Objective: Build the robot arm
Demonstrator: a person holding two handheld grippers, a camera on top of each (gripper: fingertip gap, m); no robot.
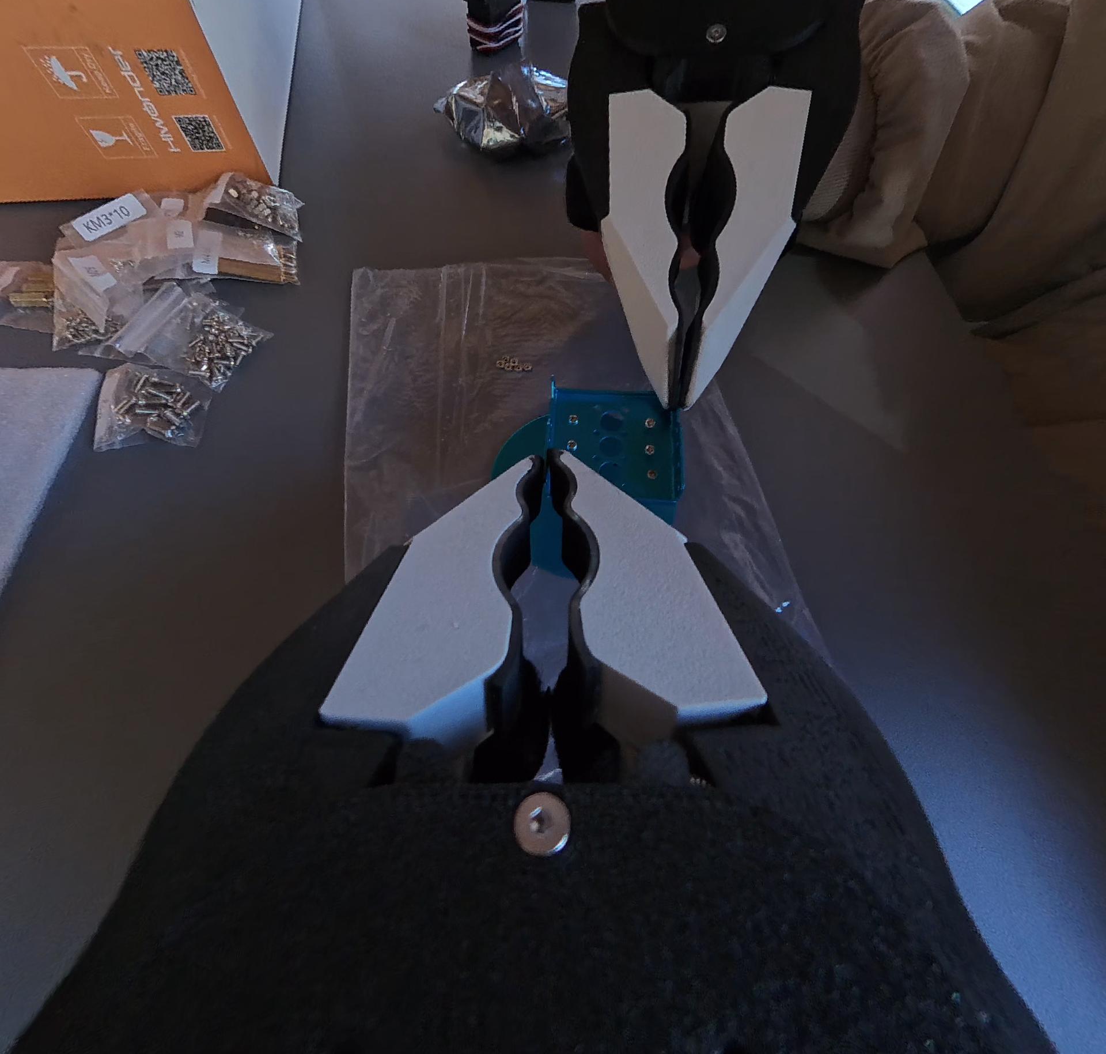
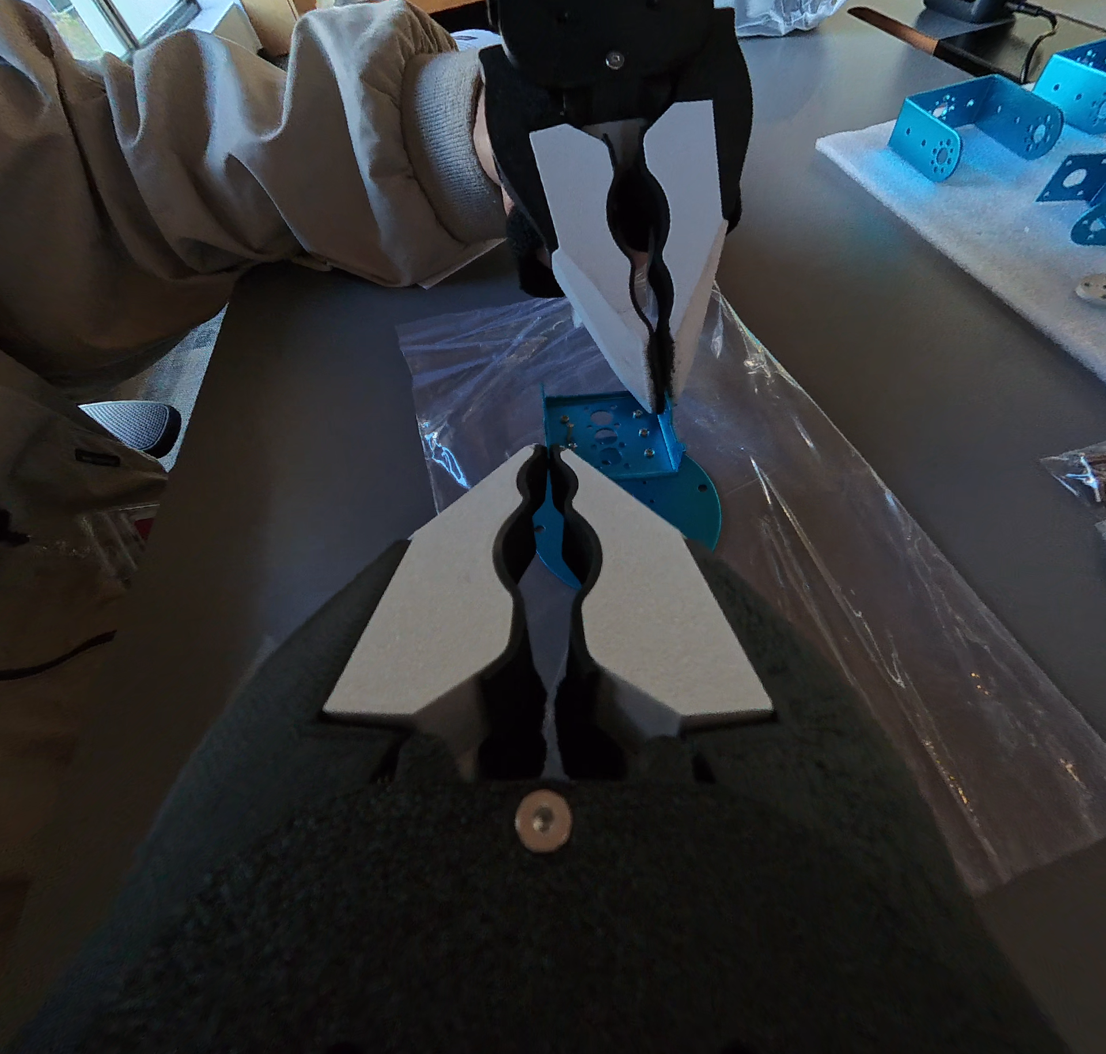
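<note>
A blue metal U-bracket (image 1: 616, 444) with holes and small screws stands on a blue round disc (image 1: 516, 450), on a clear plastic bag (image 1: 419, 366). My left gripper (image 1: 546, 456) is shut on the bracket's near upright wall. My right gripper (image 1: 676, 405) comes down from the far side, shut on the bracket's far right corner. In the right wrist view my right gripper (image 2: 547, 450) pinches a thin blue wall. The left gripper (image 2: 658, 405) grips the opposite corner of the bracket (image 2: 610, 432) above the disc (image 2: 676, 504). A few tiny nuts (image 1: 514, 363) lie on the bag.
An orange box (image 1: 90, 85), several small bags of screws (image 1: 167, 319), a black servo (image 1: 494, 7) and a dark foil bag (image 1: 503, 109) lie to the left. More blue brackets (image 2: 969, 121) rest on a white foam sheet (image 2: 957, 223). A beige sleeve (image 2: 209, 145) is close by. My hands' fingertips stand some 4 cm from each other.
</note>
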